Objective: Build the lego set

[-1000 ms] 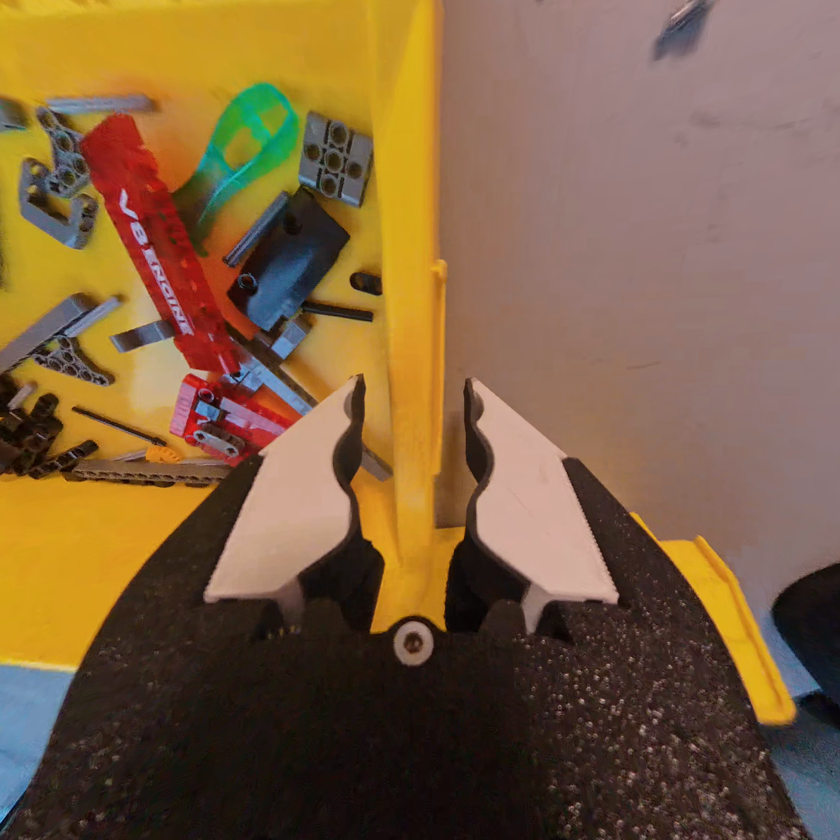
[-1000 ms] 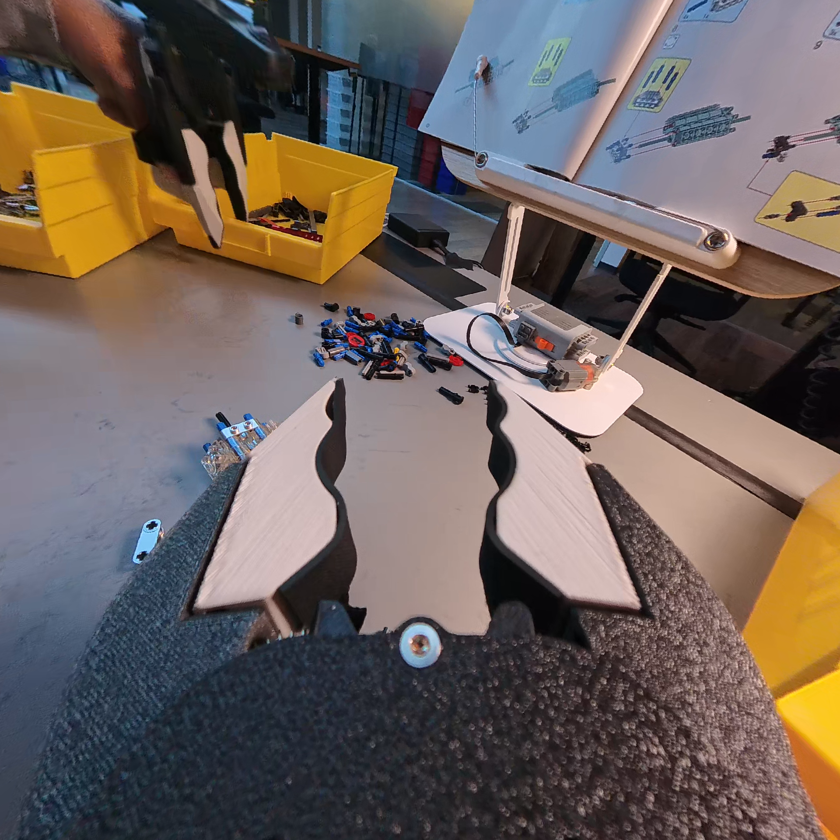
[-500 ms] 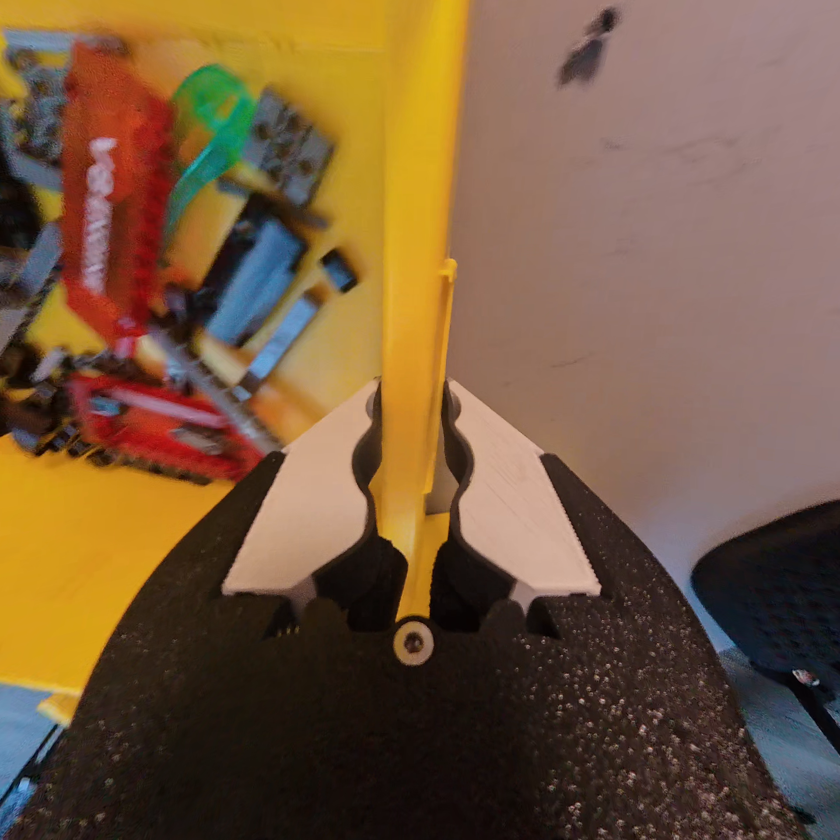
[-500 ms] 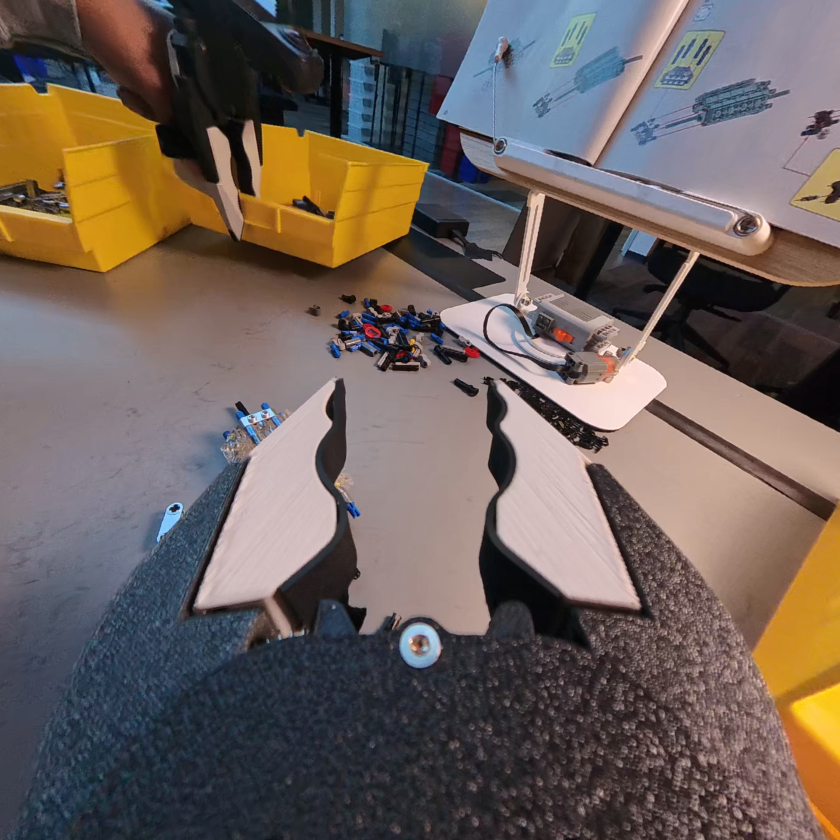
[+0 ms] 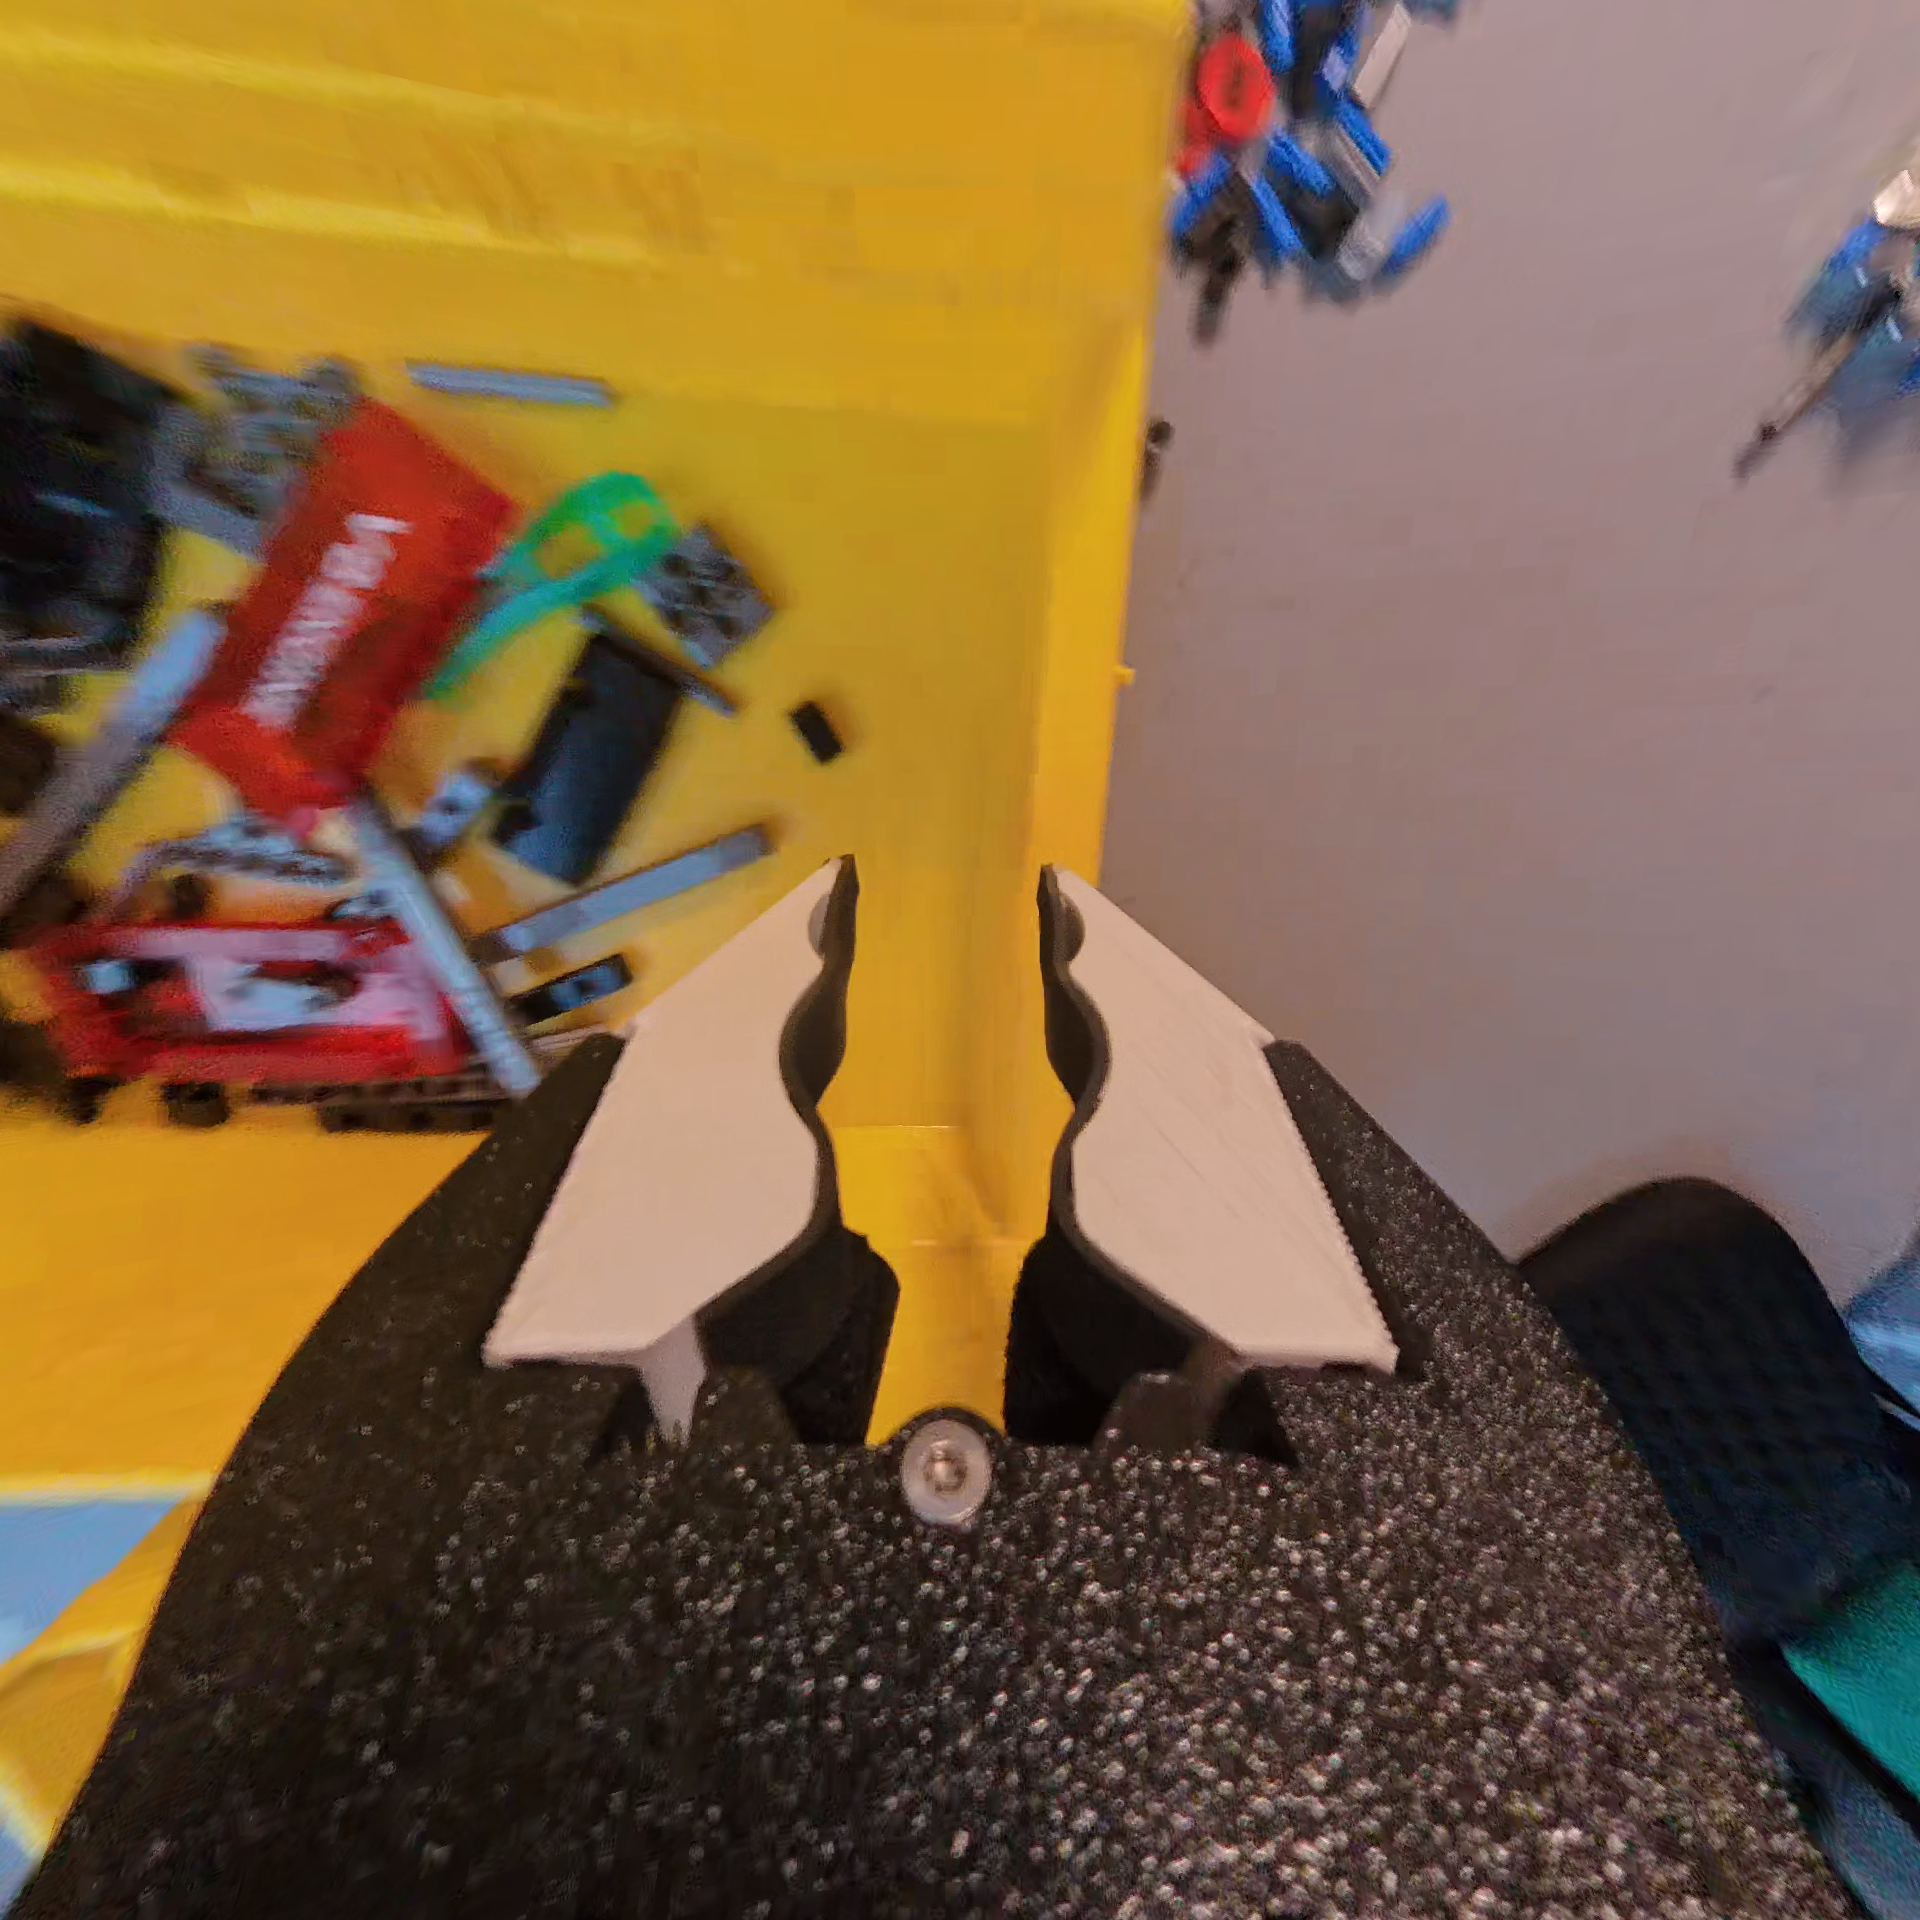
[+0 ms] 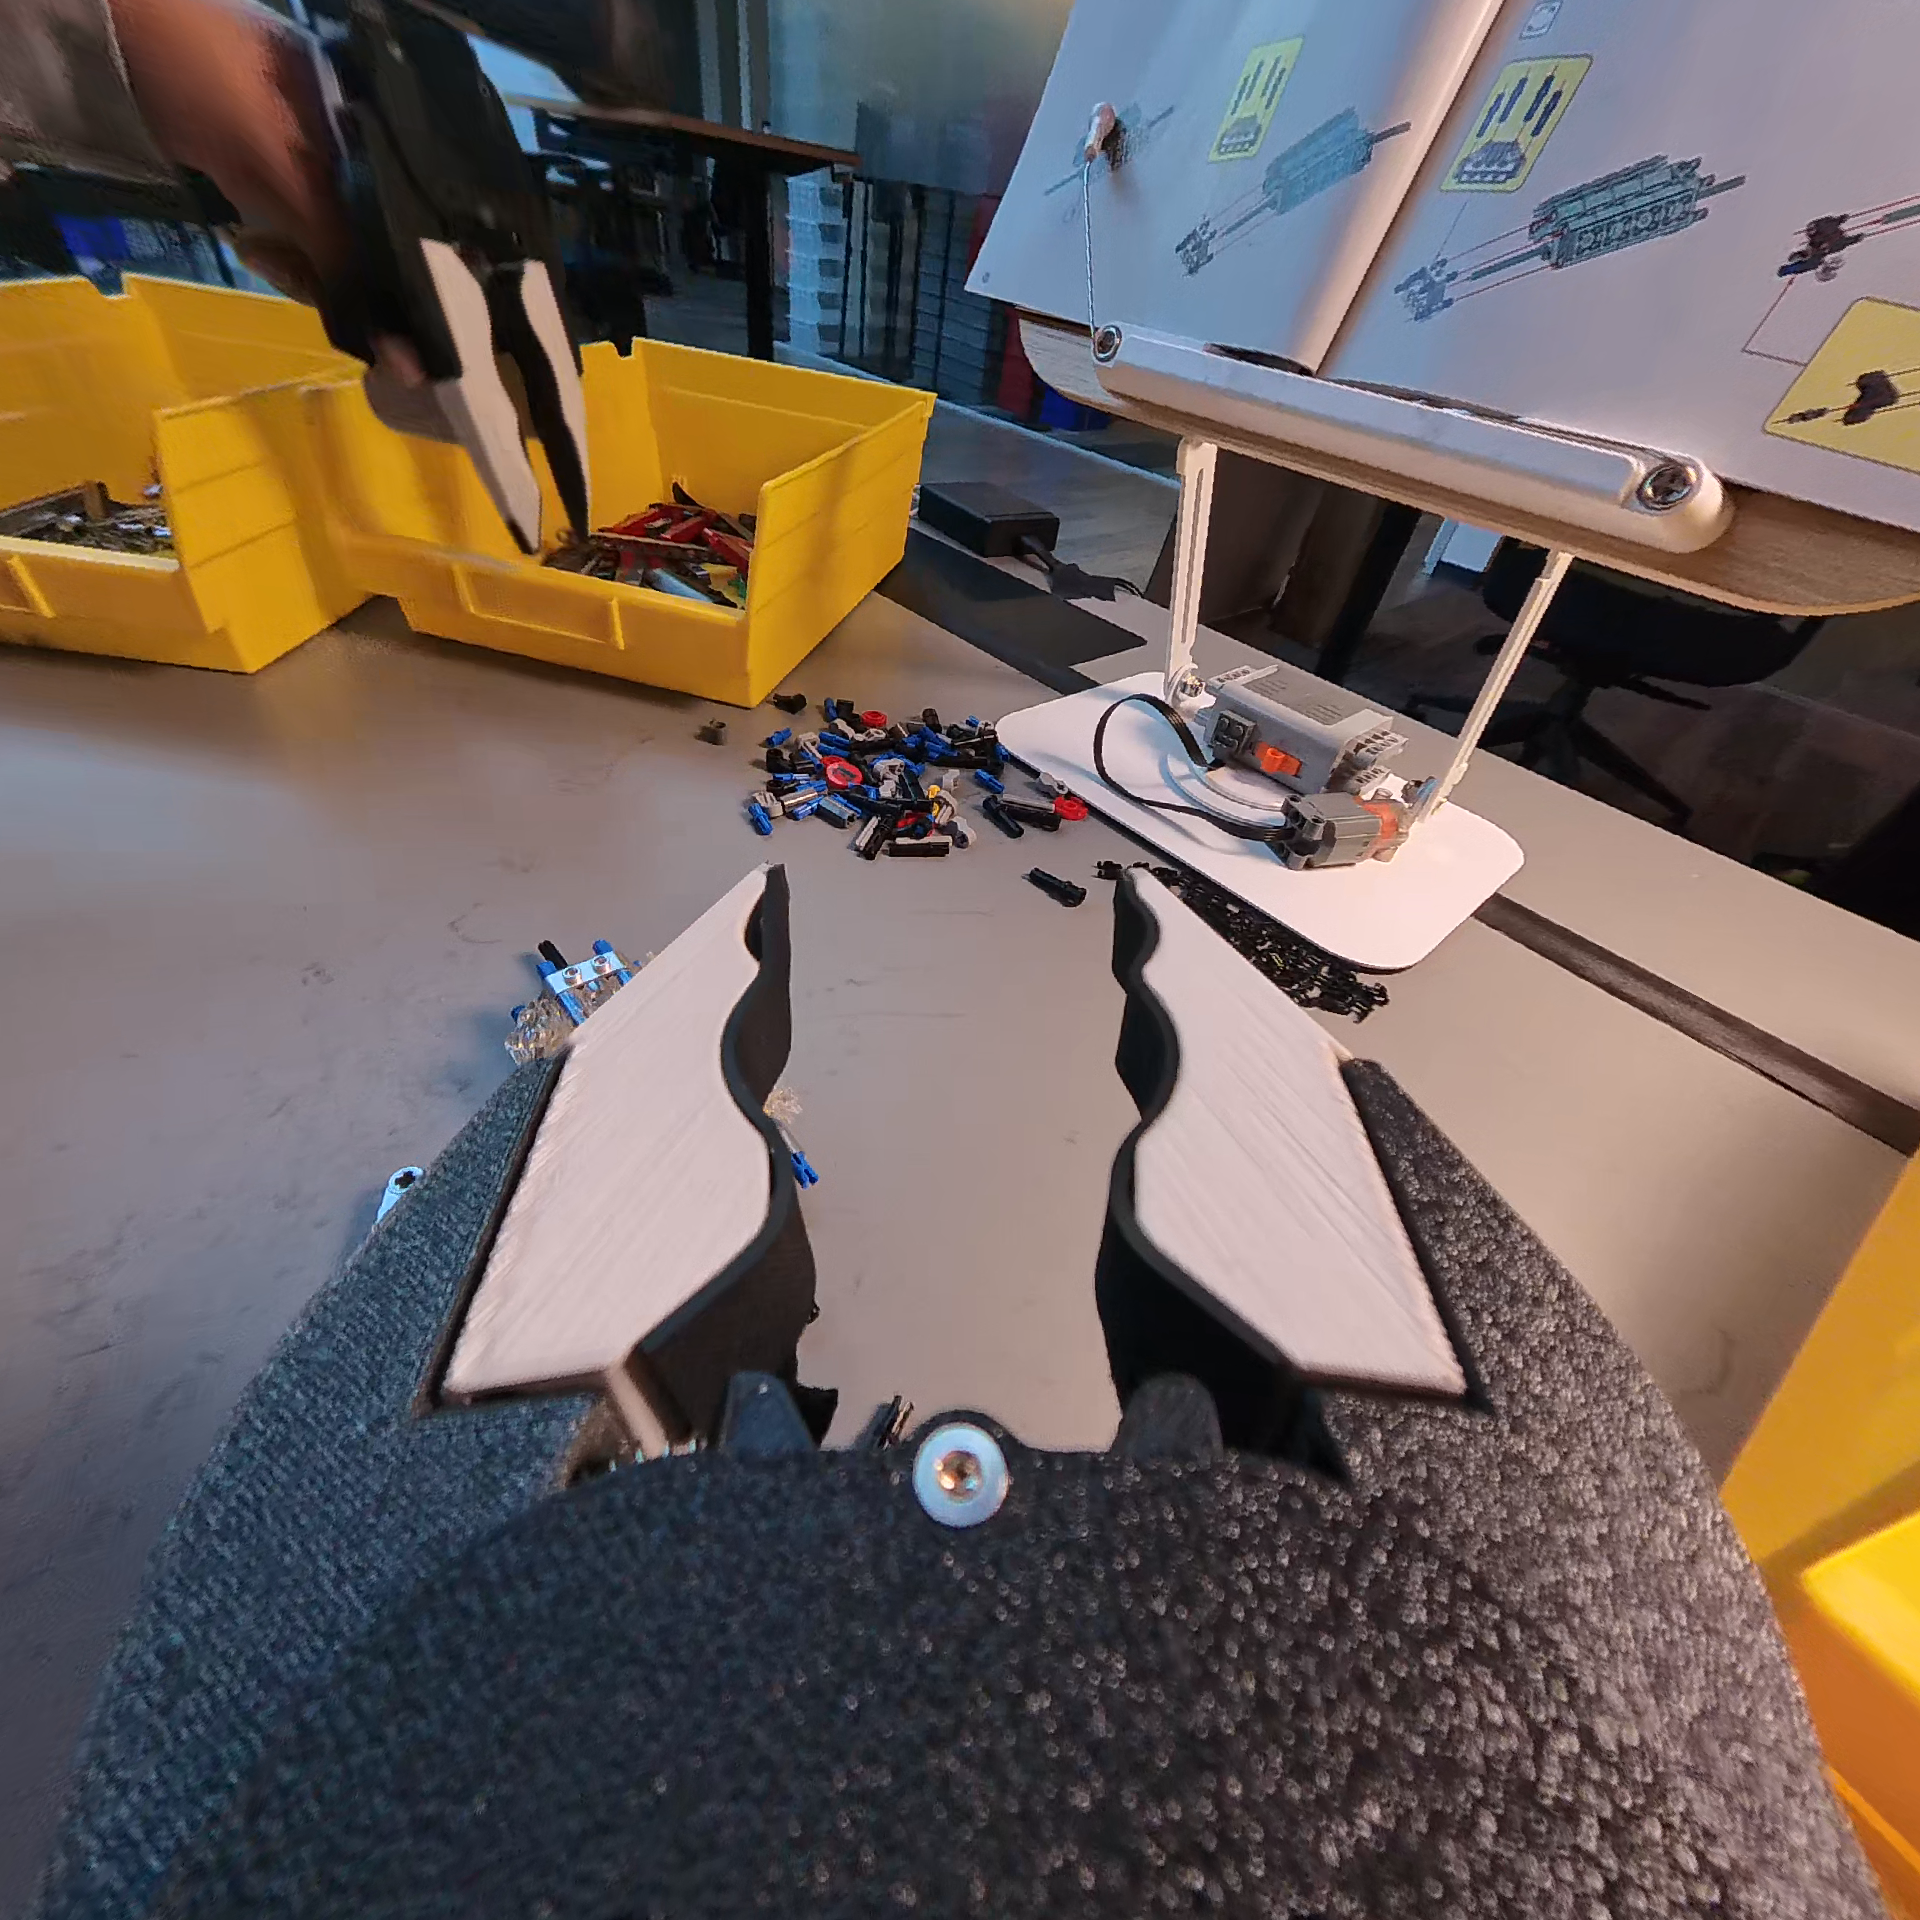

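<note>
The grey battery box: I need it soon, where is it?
In the right wrist view, the grey battery box sits upper right on the white stand base, beside the pile of small pins.

Motion blurs the bin parts in the left wrist view; the red piece shows unclear. The right tool hides part of a clear-and-blue assembly. The page is cut off.
</note>
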Demonstrator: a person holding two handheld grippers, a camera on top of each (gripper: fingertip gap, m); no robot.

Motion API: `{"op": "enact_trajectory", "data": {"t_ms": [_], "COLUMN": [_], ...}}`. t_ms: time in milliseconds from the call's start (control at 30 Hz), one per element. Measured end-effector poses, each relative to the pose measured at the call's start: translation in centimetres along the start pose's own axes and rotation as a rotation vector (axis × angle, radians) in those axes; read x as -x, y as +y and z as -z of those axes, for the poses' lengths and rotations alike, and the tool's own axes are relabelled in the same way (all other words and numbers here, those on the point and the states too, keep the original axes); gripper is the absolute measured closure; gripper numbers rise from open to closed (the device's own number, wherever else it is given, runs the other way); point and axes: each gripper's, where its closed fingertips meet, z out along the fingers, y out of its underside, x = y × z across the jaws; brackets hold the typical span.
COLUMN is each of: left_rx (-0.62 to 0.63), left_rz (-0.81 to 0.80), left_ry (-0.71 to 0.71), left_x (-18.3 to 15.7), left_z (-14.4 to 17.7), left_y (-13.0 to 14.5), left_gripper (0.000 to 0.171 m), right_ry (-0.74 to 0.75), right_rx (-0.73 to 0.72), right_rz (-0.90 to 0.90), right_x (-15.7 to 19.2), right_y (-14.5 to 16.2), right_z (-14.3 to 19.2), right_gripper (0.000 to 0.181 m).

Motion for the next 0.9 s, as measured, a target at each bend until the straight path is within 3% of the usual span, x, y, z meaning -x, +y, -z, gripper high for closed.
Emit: {"op": "enact_trajectory", "data": {"t_ms": [133,267,633,900], "left_rx": [-0.131,-0.158,-0.136,-0.036], "left_rz": [0.087,0.153,0.315,0.360], "left_ry": [-0.261,-0.369,-0.342,-0.253], "left_x": [7.3,12.7,22.5,23.0], "left_z": [5.0,6.5,-0.3,-4.4], "left_y": [-0.7,-0.5,-4.1,-3.9], "left_gripper": [0.133,0.133,0.135,0.150], "right_ry": [0.001,-0.002,-0.011,-0.013], "right_rx": [-0.004,-0.006,0.005,-0.006], "right_rz": [-0.011,-0.004,0.011,-0.018], "right_x": [-0.2,-0.1,0.2,-0.2], "right_y": [0.0,0.0,0.1,0.0], "right_z": [0.0,0.0,-0.1,0.1], "right_gripper": [0.120,0.120,0.120,0.120]}}
